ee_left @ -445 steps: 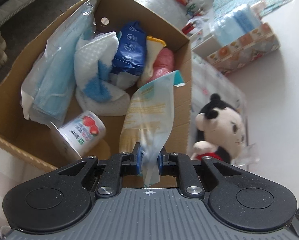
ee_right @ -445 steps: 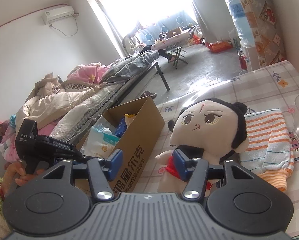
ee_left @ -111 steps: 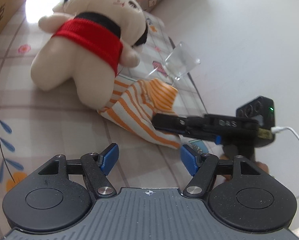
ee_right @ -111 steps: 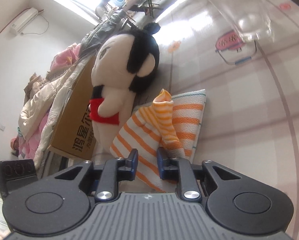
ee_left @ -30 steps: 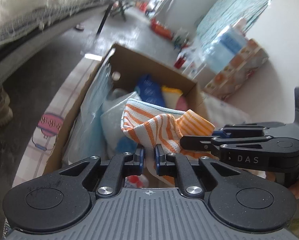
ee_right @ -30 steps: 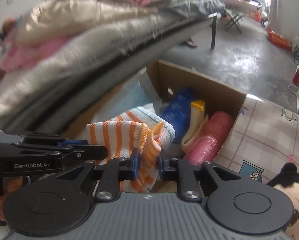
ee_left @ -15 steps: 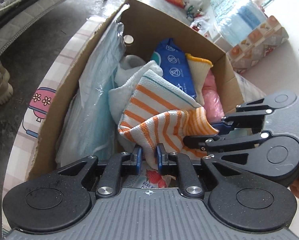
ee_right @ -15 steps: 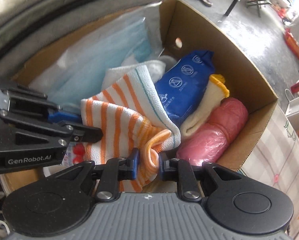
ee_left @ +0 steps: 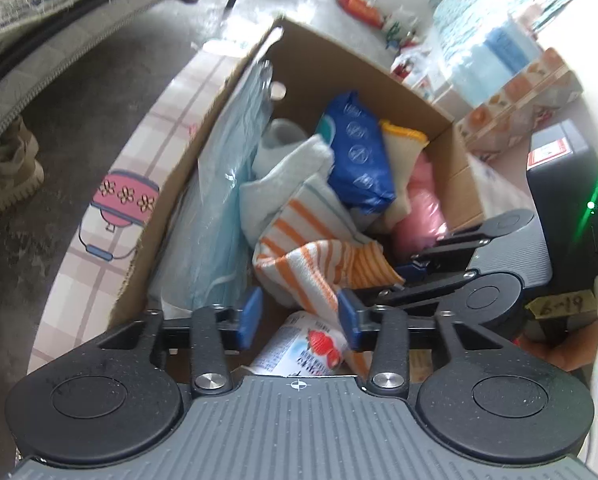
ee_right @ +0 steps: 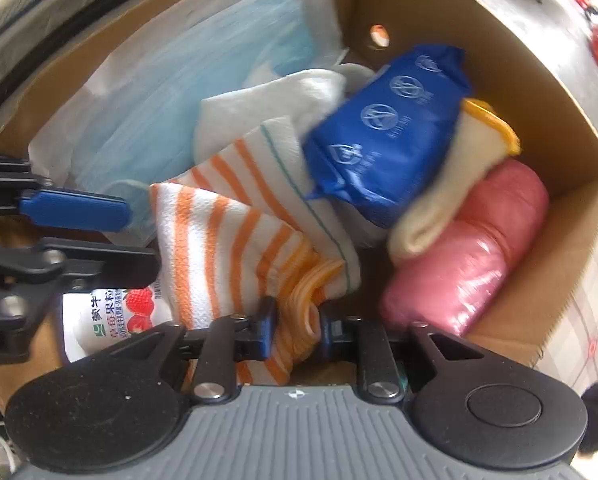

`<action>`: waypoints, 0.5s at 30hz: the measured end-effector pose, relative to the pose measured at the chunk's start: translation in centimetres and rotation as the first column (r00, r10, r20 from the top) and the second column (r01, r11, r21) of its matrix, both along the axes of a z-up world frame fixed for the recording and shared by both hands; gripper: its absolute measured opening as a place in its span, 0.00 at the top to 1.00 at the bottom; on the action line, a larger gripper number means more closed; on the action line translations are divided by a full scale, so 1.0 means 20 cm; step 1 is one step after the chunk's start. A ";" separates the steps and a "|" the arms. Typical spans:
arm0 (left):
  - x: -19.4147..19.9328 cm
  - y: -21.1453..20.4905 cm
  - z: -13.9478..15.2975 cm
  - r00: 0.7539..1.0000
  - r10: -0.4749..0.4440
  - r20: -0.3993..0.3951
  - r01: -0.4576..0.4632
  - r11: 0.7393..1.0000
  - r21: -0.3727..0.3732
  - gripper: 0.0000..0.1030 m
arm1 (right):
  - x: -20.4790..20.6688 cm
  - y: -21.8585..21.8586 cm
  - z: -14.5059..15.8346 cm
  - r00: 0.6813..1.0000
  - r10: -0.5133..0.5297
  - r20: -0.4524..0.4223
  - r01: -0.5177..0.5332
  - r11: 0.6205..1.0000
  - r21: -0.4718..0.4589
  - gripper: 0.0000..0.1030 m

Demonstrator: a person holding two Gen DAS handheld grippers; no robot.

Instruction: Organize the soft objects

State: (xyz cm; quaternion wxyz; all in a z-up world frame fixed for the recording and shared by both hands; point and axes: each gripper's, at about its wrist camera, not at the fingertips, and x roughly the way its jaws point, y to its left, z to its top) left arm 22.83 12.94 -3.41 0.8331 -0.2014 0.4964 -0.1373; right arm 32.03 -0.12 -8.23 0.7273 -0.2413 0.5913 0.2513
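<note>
Striped towel (ee_right: 235, 240) lying in the cardboard box (ee_right: 531, 92) among soft packs. Left tool (ee_left: 299, 314), jaws just widened, stands apart from the cloth; right tool (ee_right: 295, 330), loosening slightly, still pinches its bunched edge.

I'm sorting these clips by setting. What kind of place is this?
Most likely a lived-in room at home. A cardboard box of soft goods sits on a checked tablecloth, bedding is piled beside a bare concrete floor, and a shoe lies on the floor.
</note>
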 end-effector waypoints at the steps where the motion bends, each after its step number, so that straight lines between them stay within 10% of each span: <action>1: -0.02 0.01 0.02 1.000 0.006 0.017 -0.006 1.000 -0.004 0.52 | 0.00 -0.02 0.02 1.000 -0.015 0.000 0.015 1.000 0.013 0.73; 6: -0.14 0.06 0.15 0.994 0.043 0.101 -0.041 0.999 -0.029 0.40 | -0.07 -0.10 0.16 0.999 -0.035 0.031 0.029 0.987 0.160 0.43; 15: -0.38 0.11 0.36 0.965 0.094 0.246 -0.090 0.996 -0.029 0.28 | -0.30 -0.38 0.47 0.985 -0.157 0.069 0.108 0.879 0.464 0.41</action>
